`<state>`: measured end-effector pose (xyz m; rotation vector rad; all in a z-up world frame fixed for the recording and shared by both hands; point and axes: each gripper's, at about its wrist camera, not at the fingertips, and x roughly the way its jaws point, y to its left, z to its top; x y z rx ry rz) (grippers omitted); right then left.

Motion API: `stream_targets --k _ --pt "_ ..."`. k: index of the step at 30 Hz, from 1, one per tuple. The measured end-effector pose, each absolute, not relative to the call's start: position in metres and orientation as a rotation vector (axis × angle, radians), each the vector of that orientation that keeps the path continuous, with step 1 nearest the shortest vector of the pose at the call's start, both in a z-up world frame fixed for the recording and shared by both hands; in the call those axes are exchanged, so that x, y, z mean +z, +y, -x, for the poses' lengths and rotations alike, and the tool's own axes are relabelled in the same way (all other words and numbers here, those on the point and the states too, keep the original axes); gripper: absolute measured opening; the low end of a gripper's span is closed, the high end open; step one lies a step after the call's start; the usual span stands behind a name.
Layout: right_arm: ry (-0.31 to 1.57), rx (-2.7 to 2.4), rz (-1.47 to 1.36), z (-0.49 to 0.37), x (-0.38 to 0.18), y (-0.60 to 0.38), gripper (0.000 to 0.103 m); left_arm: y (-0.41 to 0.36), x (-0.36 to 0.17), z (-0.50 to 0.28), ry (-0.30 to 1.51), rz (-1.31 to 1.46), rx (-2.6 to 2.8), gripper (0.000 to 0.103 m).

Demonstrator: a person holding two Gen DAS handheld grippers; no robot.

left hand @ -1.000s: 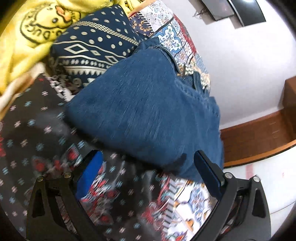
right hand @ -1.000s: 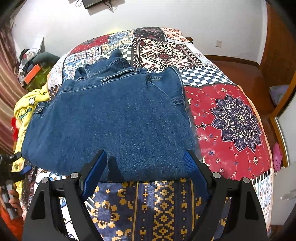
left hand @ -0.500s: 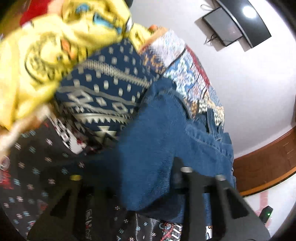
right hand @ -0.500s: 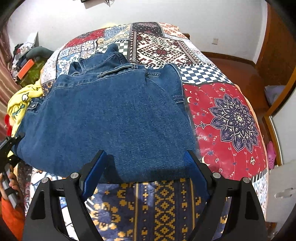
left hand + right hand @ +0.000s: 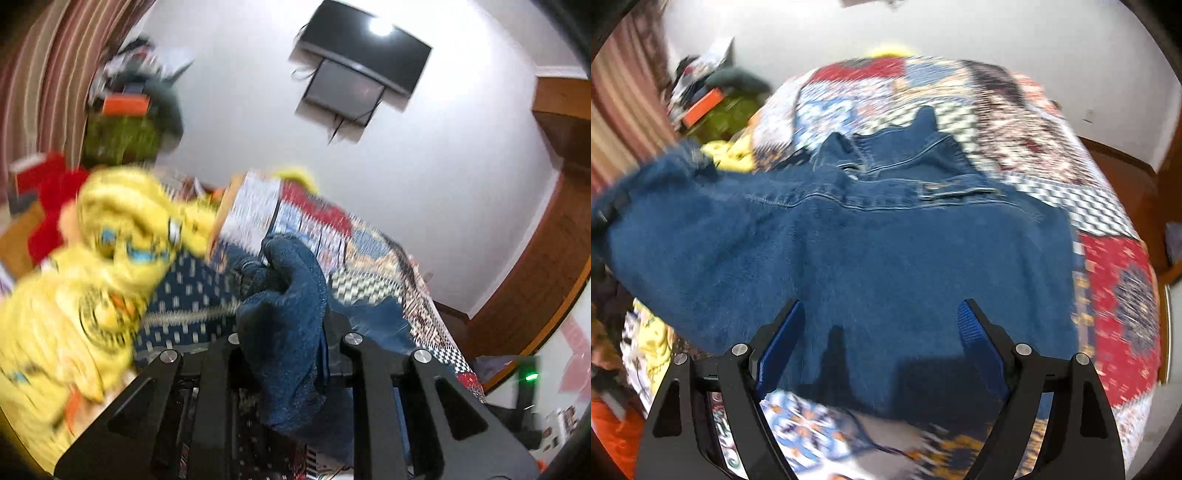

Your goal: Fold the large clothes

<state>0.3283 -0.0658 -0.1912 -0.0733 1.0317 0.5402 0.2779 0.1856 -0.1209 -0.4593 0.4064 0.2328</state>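
Left wrist view. We see the left gripper [image 5: 284, 343] pinched on a thick bunch of the blue denim garment [image 5: 291, 295], the cloth standing up between its fingers and lifted off the patchwork bedspread [image 5: 373, 254]. A yellow printed cloth [image 5: 96, 280] lies just beside the grasp, on the side away from the wall. We judge two risks here: the bunched denim is bulky and may slide out of the pinch if it is pulled hard, and the yellow cloth is near enough to be dragged along with the fold. The picture is blurred, so we cannot tell how deep the cloth sits in the grip.

Right wrist view. The right gripper [image 5: 879, 339] hangs spread above the garment's near hem, holding nothing. The denim garment [image 5: 871, 258] covers the middle of the bed, its far left corner raised. With only one corner held, we expect the fold could land skewed or wrinkled, and the near hem could shift on the bedspread [image 5: 1119, 295] unless the right gripper pins or takes it.
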Motion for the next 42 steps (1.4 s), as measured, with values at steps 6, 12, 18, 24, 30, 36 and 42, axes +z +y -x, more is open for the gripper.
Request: stream_targets --k 6,12,18,24,30,36,42 --pt "1.108 0.621 0.140 -0.321 -0.224 -0.014 0.082 0.174 -0.106 -0.291 0.428 0.363 0.215 0.018" --pt "1.129 0.652 0.158 -0.320 -0.226 -0.021 0.082 0.135 -0.106 -0.314 0.453 0.275 0.174 0.018" --pt "1.087 0.582 -0.032 -0.322 -0.194 -0.105 0.082 0.066 -0.091 -0.349 0.467 0.199 0.039 0.017" --pt "1.026 0.345 -0.116 -0.322 -0.178 -0.214 0.082 -0.051 -0.102 -0.373 0.504 0.034 -0.174 0.016" --pt "1.016 0.217 -0.173 -0.313 -0.176 -0.283 0.082 -0.140 -0.153 -0.368 0.651 -0.123 -0.358 0.016" --pt "1.016 0.181 -0.198 -0.300 -0.174 -0.308 0.082 -0.160 -0.205 -0.363 0.839 -0.199 -0.426 0.018" --pt "1.005 0.210 -0.174 -0.288 -0.169 -0.301 0.082 -0.146 -0.199 -0.349 0.937 -0.105 -0.511 0.051"
